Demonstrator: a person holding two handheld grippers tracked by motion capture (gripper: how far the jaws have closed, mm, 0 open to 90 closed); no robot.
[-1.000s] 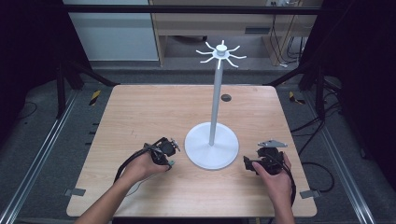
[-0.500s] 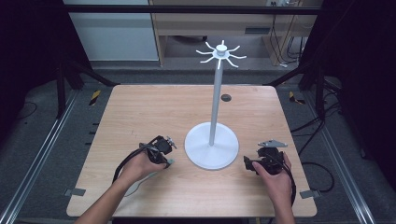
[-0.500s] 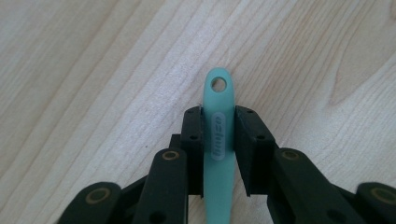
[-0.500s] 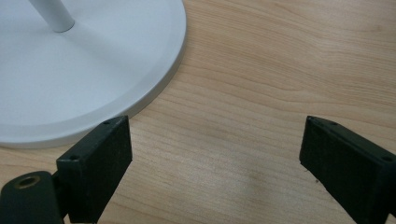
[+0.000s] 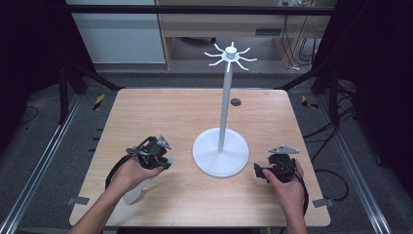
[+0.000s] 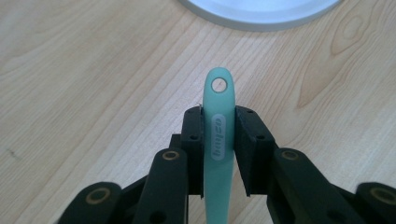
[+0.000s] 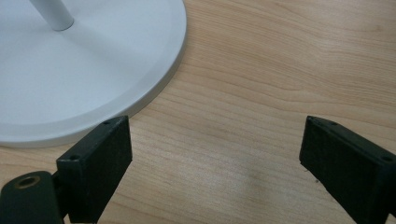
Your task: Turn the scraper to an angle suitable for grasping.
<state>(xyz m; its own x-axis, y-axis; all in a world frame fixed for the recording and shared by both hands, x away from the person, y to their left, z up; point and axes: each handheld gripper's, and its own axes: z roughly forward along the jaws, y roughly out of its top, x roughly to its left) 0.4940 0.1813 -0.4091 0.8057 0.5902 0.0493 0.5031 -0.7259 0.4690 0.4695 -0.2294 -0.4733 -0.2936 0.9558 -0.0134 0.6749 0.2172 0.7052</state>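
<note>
At the left of the wooden table (image 5: 146,112), the person's left hand (image 5: 130,171) holds the left gripper (image 5: 168,161) low over the surface, pointing toward the middle. Its jaws are closed tight on the mint-green handle (image 6: 218,135) of a utensil, which stands on edge between them; the handle's rounded tip, with a small hanging hole, pokes out past the jaw ends and bears a pale oval label. In the high view, a pale part of the same utensil (image 5: 136,191) trails back under the hand toward the table's near edge; what kind of head it has cannot be told. Just beyond the handle tip lies the round base of the white stand (image 5: 220,156), whose thin pole rises upright at the table's centre to a crown of short radiating hooks (image 5: 231,54). To the right of the base, the right hand (image 5: 287,187) holds the right gripper (image 7: 215,172), its jaws spread wide with nothing between them but bare wood, close beside the base rim.
</note>
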